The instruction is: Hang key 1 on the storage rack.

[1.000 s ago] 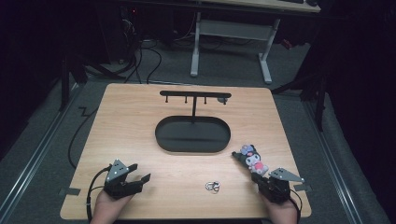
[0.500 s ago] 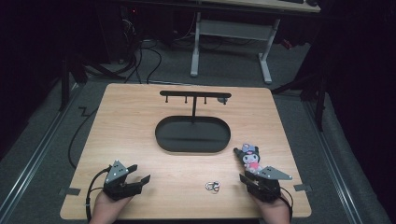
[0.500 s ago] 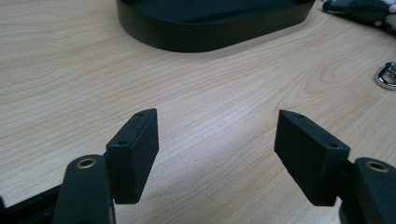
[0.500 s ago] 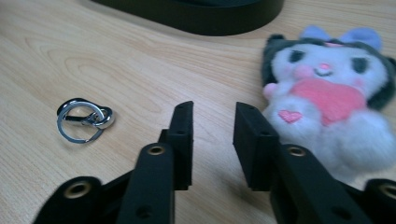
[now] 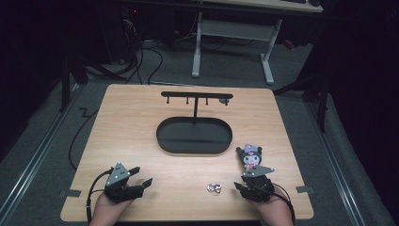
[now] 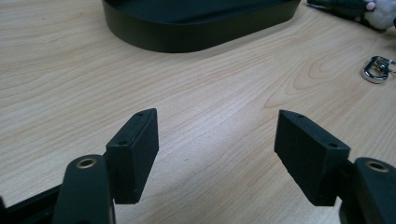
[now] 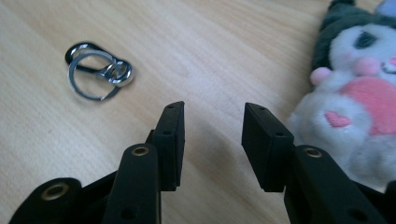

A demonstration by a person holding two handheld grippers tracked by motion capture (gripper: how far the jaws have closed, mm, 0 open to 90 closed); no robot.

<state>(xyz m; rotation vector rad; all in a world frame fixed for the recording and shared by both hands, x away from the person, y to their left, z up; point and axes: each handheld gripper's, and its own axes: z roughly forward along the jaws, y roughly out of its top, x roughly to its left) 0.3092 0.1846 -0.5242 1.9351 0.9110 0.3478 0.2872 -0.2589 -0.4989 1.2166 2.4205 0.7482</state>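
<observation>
A black and white plush toy lies on the wooden table, right of centre. A silver key ring lies near the front edge. My right gripper sits between the two, low over the wood. Its jaws have just been opening and stand open with nothing between them. The plush is just to their right. My left gripper rests at the front left, open wide over bare wood. The key ring shows far off to its right.
A black oval tray sits mid-table with a T-shaped hook stand rising from its back. Bare wood stretches between the tray and both grippers. A desk frame and cables stand on the floor beyond the table.
My right gripper has slid left, away from the table's right edge and closer to the key ring, and its jaws have parted. The plush and my left gripper stayed put.
</observation>
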